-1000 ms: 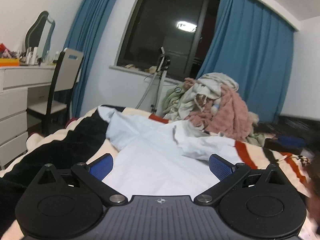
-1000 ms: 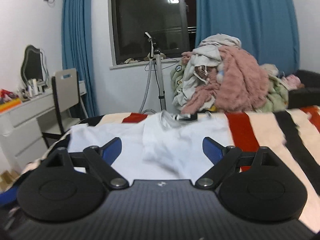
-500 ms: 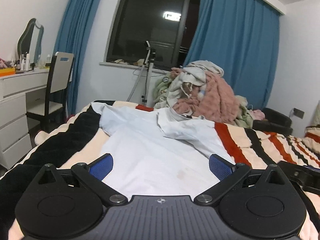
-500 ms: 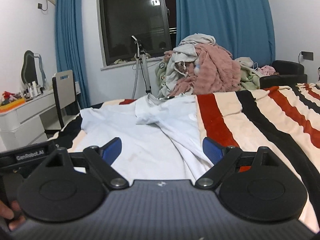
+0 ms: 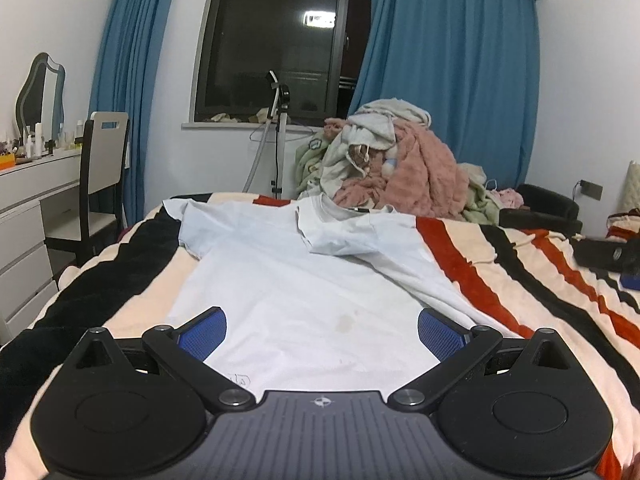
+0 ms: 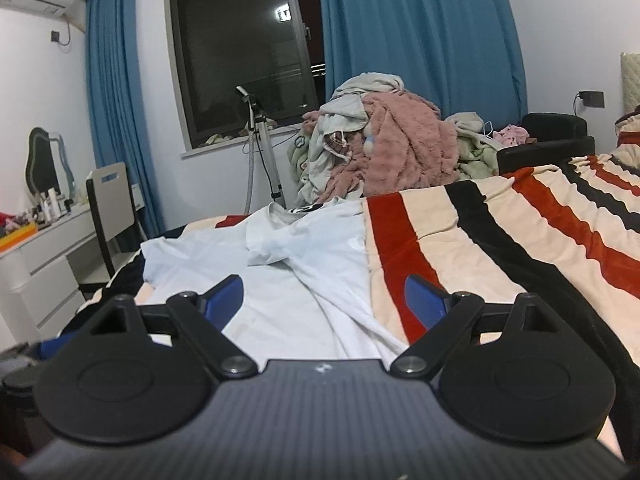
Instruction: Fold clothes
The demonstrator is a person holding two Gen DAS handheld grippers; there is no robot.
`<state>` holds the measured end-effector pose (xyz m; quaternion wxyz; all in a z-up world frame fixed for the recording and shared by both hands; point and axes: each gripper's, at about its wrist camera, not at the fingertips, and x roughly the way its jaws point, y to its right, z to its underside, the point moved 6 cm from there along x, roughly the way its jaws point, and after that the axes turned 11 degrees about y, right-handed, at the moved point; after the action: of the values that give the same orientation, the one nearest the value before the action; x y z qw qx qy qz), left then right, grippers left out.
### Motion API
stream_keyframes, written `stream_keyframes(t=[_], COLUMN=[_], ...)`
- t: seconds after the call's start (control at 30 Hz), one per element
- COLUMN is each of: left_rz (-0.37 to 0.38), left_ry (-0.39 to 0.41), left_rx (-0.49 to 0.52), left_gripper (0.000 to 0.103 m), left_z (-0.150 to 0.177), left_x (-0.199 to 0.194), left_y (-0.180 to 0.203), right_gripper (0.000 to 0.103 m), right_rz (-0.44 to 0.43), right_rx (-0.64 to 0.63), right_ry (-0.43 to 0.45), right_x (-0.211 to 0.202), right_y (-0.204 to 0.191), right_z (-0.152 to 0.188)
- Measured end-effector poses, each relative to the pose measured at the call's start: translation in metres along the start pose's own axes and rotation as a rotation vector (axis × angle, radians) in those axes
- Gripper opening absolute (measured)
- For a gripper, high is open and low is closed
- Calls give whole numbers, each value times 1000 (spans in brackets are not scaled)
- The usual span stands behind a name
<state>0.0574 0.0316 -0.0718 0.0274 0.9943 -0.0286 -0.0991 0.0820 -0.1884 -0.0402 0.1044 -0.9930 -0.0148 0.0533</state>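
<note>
Left gripper [image 5: 322, 330]: jaws spread wide, nothing held; white T-shirt [image 5: 304, 280] spread flat on striped blanket [image 5: 520, 280], straight ahead of and between the blue pads [image 5: 202, 332], one sleeve folded across the chest, faint stain just beyond the jaws; right gripper [image 6: 324, 300]: jaws likewise wide apart, empty; shirt's right edge between its pads, bare blanket beyond the right pad; heap of clothes [image 6: 380, 148] far ahead, past the collar.

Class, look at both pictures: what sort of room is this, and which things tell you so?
Most likely a bedroom: a bed with a striped blanket, a dressing table with a mirror, and a heap of clothes by the curtained window.
</note>
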Motion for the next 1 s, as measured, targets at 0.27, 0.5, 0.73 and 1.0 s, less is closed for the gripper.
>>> stream_keyframes(t=[0.27,0.5,0.73,1.0], left_rz=[61,235,446,486], left_ry=[-74,-146,-255,-385], left_rx=[49,34,-49,-20], left_gripper=[100,88,68,38], left_z=[16,31,66,126], left_x=[10,18,27,57], left_y=[33,116,209,262], right_gripper=[89,89,89,89], right_rz=[15,129,273,321], right_rx=[137,248,363,317], right_ry=[51,106,135,153], right_x=[-8,-13,-21,-18], right_y=[44,112,170,177], right_z=[-26,-41,-36,-29])
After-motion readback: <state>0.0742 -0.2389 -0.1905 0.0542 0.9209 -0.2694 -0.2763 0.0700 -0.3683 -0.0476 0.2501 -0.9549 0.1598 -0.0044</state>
